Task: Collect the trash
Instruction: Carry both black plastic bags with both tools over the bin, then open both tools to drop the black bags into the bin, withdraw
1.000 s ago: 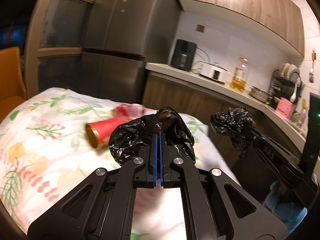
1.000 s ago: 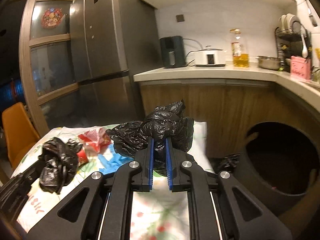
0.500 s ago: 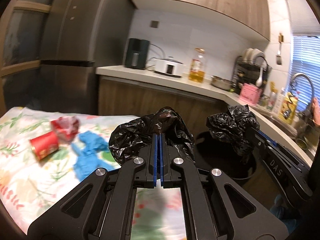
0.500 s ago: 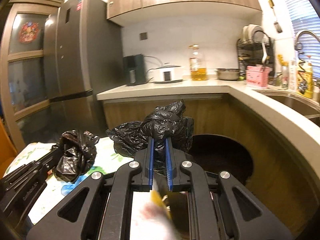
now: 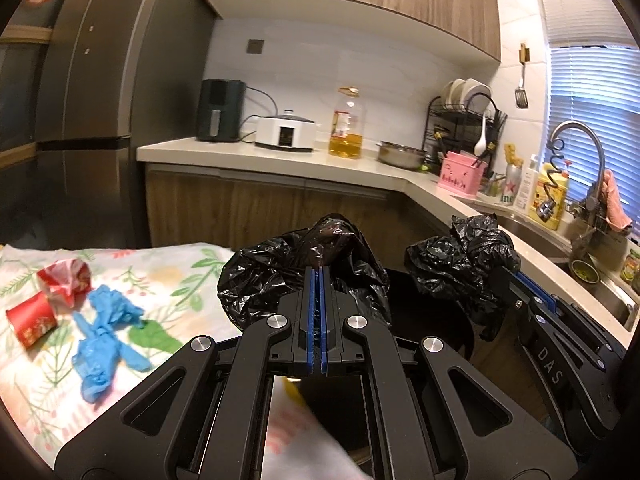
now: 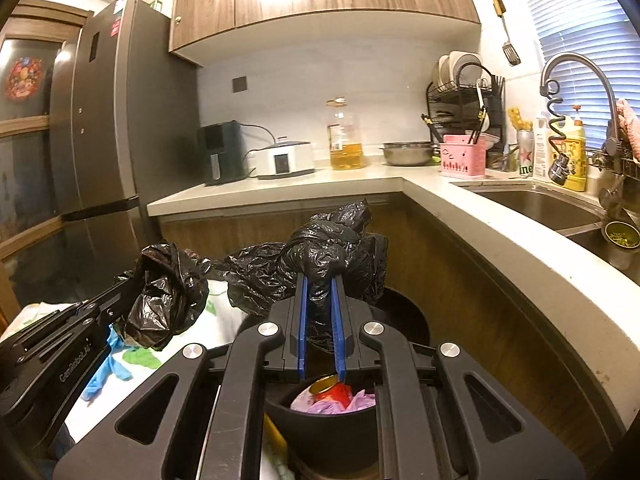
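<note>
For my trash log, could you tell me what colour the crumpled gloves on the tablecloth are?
Blue gloves, clearest in the left wrist view.

Left gripper [image 5: 318, 276] fingers clamped together; right gripper [image 6: 319, 280] fingers pinched, side by side.

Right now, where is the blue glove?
In the left wrist view, the blue glove lies at the left on the floral tablecloth, right of the red cup.
</note>
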A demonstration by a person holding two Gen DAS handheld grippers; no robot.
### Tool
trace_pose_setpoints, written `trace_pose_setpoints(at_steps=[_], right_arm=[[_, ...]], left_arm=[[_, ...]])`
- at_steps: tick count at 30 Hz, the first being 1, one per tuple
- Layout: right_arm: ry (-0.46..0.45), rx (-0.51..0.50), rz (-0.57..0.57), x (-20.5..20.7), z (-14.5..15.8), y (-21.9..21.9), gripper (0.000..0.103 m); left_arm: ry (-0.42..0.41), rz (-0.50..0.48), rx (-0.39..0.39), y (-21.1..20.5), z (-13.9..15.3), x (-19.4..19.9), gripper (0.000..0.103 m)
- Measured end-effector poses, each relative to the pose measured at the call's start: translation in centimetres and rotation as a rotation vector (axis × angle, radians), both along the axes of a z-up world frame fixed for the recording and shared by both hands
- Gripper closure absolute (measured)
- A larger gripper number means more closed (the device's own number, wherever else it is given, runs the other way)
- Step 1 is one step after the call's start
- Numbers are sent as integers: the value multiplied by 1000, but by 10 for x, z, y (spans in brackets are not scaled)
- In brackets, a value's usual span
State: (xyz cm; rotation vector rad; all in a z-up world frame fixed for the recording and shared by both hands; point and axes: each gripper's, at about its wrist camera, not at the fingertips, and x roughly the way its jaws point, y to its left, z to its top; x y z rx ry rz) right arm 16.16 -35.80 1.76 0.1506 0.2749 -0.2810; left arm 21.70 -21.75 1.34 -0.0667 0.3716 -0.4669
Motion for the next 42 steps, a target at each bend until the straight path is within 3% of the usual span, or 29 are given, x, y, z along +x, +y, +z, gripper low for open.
trace_pose_setpoints(at_steps=[17, 36, 39, 42], right_arm=[[-2, 39, -46, 9, -10, -28, 91], [-4, 44, -13, 25, -20, -38, 90], [-5, 42, -5, 28, -21, -38, 81], [0, 49, -6, 30, -23, -42, 78]], left_arm=[[20, -50, 31, -43, -15, 24, 102], [26, -89, 44, -56, -27, 41, 101], [17, -99, 51, -59, -28, 41, 101], [18, -100, 62, -61, -31, 42, 98]])
